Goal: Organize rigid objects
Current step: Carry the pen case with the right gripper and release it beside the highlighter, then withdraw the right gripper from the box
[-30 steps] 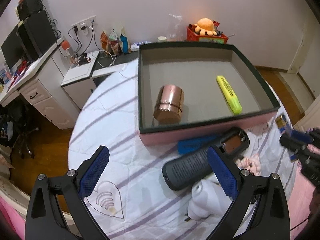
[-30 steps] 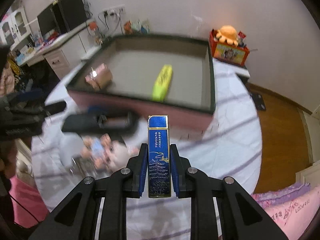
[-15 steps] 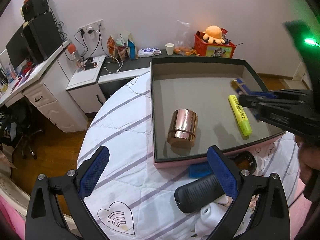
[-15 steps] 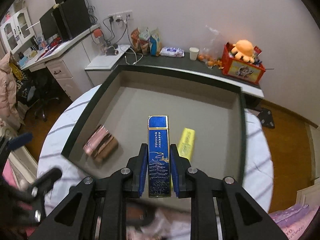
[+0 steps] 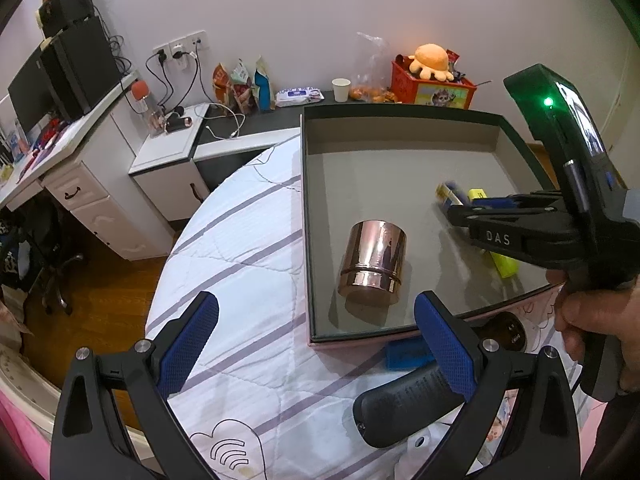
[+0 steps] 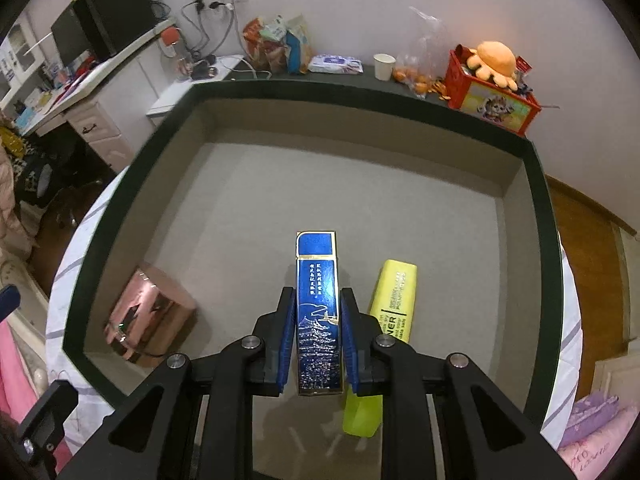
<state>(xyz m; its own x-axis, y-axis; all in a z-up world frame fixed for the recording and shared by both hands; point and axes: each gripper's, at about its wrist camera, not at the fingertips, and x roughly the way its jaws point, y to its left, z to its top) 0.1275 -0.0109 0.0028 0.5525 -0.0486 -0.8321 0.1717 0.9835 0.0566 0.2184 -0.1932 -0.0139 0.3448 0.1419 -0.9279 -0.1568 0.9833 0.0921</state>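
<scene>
the right gripper [image 6: 319, 344] jaws are opening, with the slim blue rectangular lighter [image 6: 318, 312] between them, over the grey floor of the dark-rimmed box [image 6: 536, 184], just beside the yellow highlighter [image 6: 394, 300]. the left gripper [image 5: 316, 344] jaws stand open and empty.

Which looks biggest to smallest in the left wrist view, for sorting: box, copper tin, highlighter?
1. Box: largest by far.
2. Copper tin.
3. Yellow highlighter: looks smallest, but the right claw hides most of it, so its full size is unsure.
</scene>
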